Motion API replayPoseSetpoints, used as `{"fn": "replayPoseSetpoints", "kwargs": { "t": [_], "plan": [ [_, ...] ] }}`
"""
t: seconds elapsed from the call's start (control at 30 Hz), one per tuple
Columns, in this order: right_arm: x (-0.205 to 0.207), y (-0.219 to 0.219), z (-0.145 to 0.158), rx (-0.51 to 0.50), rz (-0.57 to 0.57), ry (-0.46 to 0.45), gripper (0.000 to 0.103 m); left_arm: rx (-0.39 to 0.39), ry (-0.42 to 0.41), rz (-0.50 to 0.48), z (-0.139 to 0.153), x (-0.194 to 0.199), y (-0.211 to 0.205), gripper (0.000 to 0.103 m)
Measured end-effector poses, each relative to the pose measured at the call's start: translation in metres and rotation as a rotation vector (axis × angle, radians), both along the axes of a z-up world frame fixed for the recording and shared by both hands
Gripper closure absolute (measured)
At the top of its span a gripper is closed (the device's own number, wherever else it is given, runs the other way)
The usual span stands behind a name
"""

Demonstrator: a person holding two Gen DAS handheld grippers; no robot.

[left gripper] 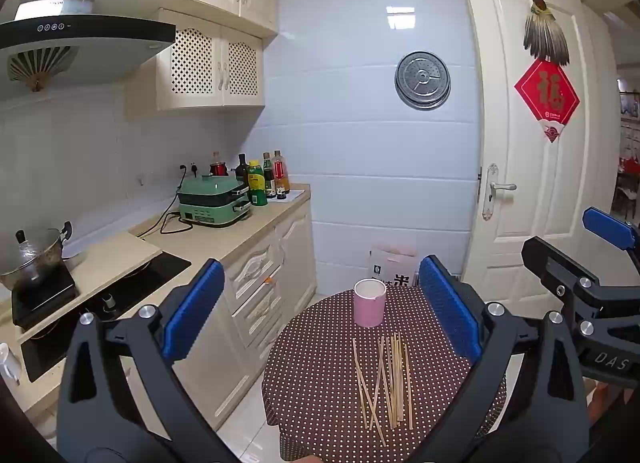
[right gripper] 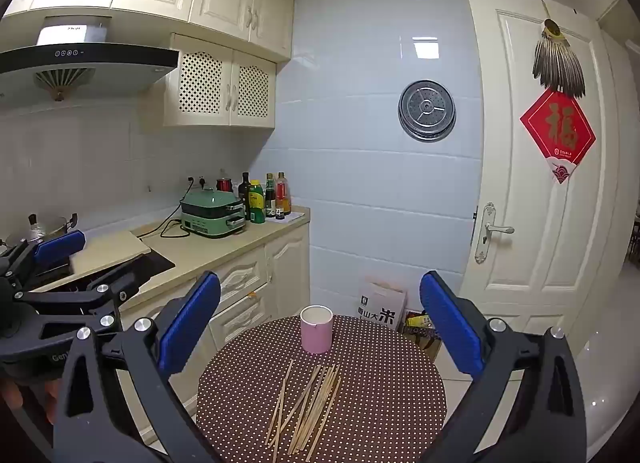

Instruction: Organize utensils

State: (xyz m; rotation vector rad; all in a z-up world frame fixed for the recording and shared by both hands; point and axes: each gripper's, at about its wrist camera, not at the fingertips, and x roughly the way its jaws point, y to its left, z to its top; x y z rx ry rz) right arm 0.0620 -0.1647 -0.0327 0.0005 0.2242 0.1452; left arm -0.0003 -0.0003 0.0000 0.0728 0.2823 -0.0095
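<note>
Both grippers, left gripper (left gripper: 320,315) and right gripper (right gripper: 320,327), are hovering wide, empty, lining up over the table (right gripper: 392,403). Chopsticks (right gripper: 306,409) are lying scattered just before the pink cup (right gripper: 316,329), likely their holder.

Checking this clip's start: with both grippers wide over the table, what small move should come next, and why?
Probably lower the right gripper toward the loose wooden chopsticks lying flat on the round brown polka-dot table. Both it and the left gripper are open and empty, and the upright pink cylindrical cup behind looks empty.
</note>
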Motion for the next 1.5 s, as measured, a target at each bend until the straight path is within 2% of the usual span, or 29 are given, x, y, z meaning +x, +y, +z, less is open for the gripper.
{"fn": "replayPoseSetpoints", "kwargs": {
  "t": [0.6, 1.5],
  "plan": [
    [0.0000, 0.0002, -0.0017, -0.009, 0.001, -0.007, 0.007, 0.001, 0.001, 0.000, 0.0073, 0.0017, 0.0014, 0.007],
    [0.0011, -0.0023, -0.0026, 0.003, 0.006, 0.003, 0.007, 0.003, 0.009, 0.011, 0.0006, 0.0071, -0.0009, 0.007]
  ]
}}
